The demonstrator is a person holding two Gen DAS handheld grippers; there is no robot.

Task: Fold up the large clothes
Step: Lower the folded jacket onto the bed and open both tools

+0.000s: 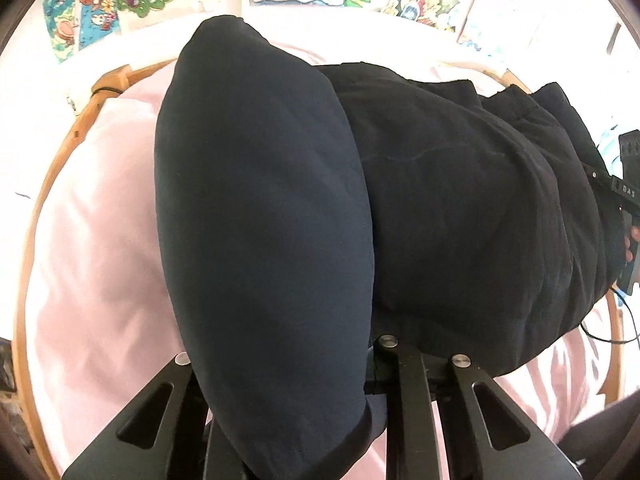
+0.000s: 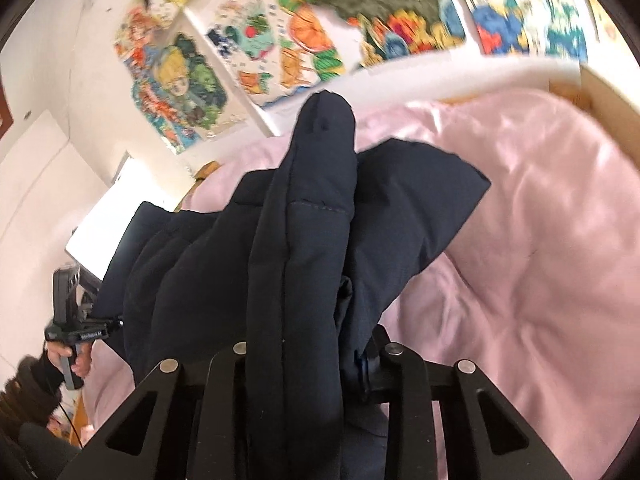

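Observation:
A dark navy padded jacket (image 1: 460, 208) hangs stretched between both grippers above a pink bed cover (image 1: 96, 240). My left gripper (image 1: 320, 384) is shut on a puffy fold of the jacket that bulges up over its fingers and hides the tips. In the right wrist view the jacket (image 2: 296, 248) drapes over my right gripper (image 2: 316, 360), which is shut on a stitched edge; its fingertips are hidden by cloth. The right gripper's body shows at the left view's right edge (image 1: 626, 192). The left gripper shows at the right view's left edge (image 2: 72, 332).
The pink cover (image 2: 520, 240) lies on a bed with a light wooden frame (image 1: 48, 184). Colourful cartoon posters (image 2: 304, 40) cover the white wall behind. A cable (image 1: 600, 332) hangs at the right. A white panel (image 2: 100, 232) stands at the left.

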